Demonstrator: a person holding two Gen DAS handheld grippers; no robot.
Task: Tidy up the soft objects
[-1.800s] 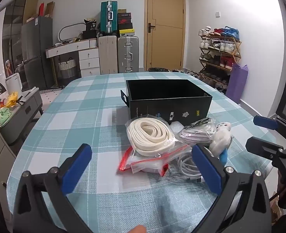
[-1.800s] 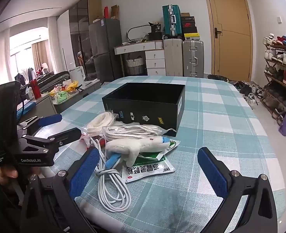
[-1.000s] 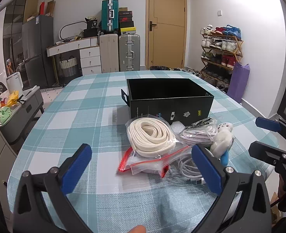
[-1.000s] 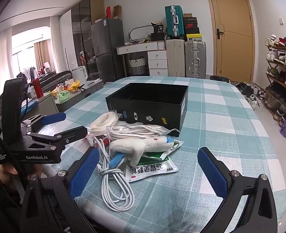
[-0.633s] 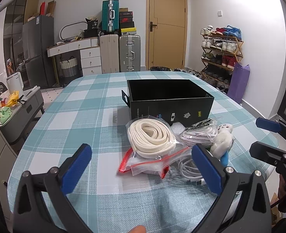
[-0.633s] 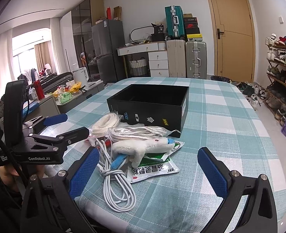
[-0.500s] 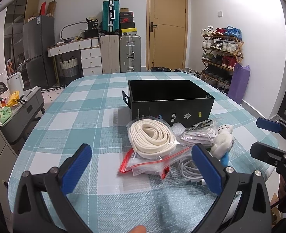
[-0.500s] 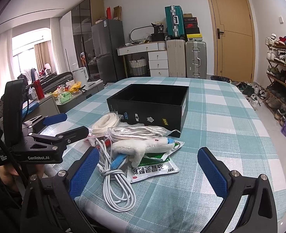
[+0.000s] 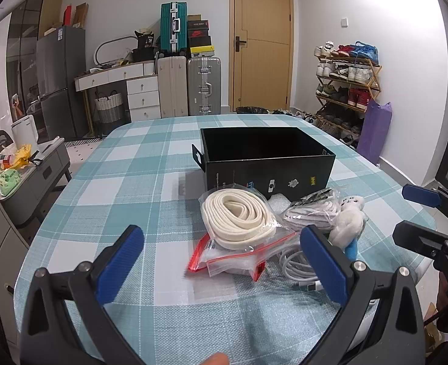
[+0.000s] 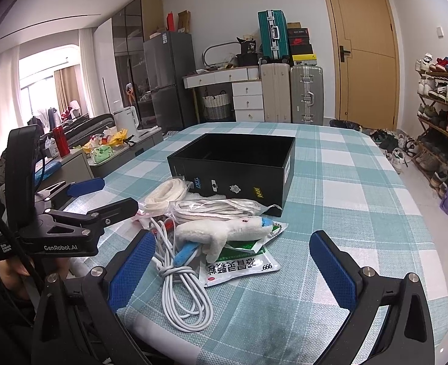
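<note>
None of the soft things has gone into the black box (image 10: pixel 233 164) yet; as far as you can see into it, it sits empty and open-topped on the tabletop (image 9: pixel 132 164), so the whole job is left to you. The pile lies just in front of the box on your side: a bagged coil of cream strap (image 9: pixel 236 217), a second clear bag of white cord (image 10: pixel 220 206) touching the box's front wall, a white plush toy (image 10: pixel 224 234) with a blue tip lying across the heap, a loose white cable (image 10: pixel 181 292) nearest you, and a green-and-white sachet (image 10: pixel 242 266) half under the toy. A red-edged zip bag (image 9: pixel 230 258) sits beneath the strap.

Your left gripper (image 9: pixel 224 264) hovers short of the pile with its jaws spread wide and nothing between them; your right gripper (image 10: pixel 233 267) does the same from the other side (both well above the cloth).

Readable writing is sparse: "GenRobot.AI" on the left gripper's body, "999" with Chinese characters on the sachet, and small white logos plus a yellow tag on the box front, too small to read. A shoebox on the stack by the far wall carries a swoosh mark.
</note>
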